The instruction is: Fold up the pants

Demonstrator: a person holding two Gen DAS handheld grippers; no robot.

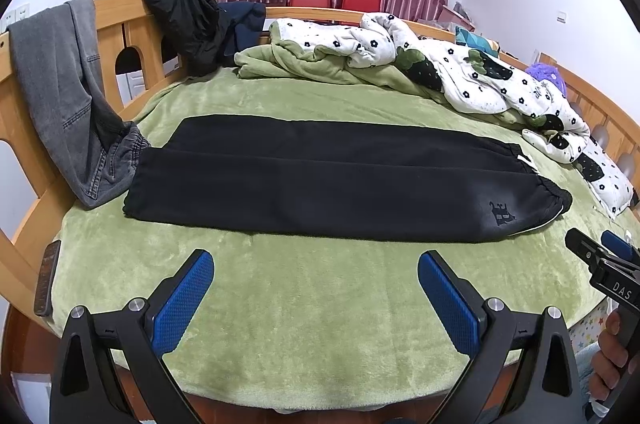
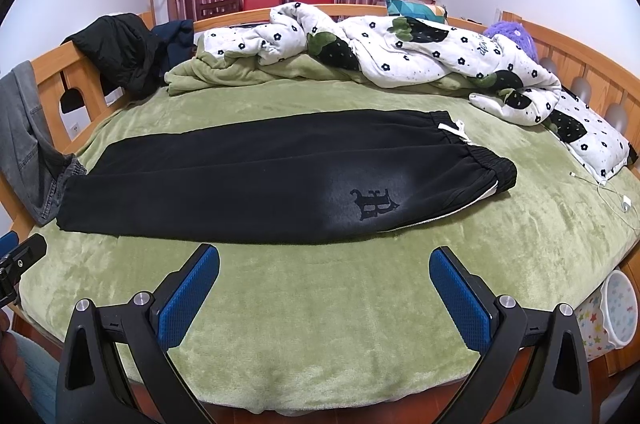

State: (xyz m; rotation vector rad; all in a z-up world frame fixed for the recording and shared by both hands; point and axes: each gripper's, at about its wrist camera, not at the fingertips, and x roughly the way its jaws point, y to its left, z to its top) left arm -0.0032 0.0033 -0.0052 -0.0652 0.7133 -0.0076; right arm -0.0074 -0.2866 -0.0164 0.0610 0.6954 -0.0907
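Black pants (image 1: 332, 180) lie flat across the green bed cover (image 1: 304, 304), folded lengthwise with one leg on the other, waistband to the right and cuffs to the left. They also show in the right wrist view (image 2: 260, 180), with a dark emblem near the waistband (image 2: 486, 164). My left gripper (image 1: 316, 260) is open and empty, hovering above the bed's near edge in front of the pants. My right gripper (image 2: 324, 256) is open and empty, in front of the waist end. It also shows at the right edge of the left wrist view (image 1: 596, 252).
Grey jeans (image 1: 68, 96) hang over the wooden rail at the left by the cuffs. A crumpled white and green quilt (image 1: 440, 72) lies along the back. A dark jacket (image 1: 188, 20) hangs on the frame. A phone (image 1: 47, 276) lies at the left edge. A white charger cable (image 2: 608, 192) lies at the right.
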